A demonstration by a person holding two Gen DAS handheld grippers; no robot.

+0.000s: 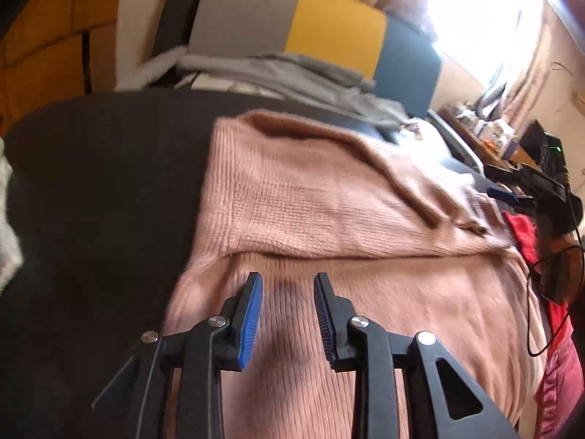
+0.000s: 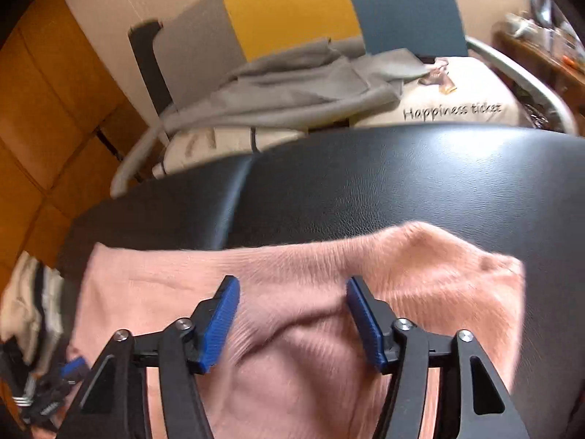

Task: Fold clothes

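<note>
Both grippers gaping, nothing clamped: left gripper (image 1: 288, 278) and right gripper (image 2: 292, 283) over pink sweater (image 1: 329, 201) lying below/ahead on black bench (image 2: 402, 183).

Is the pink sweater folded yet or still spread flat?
Partly folded. In the left wrist view the pink sweater has one layer doubled over the lower part, its edge running across. Both sets of jaws stand open above it.
</note>
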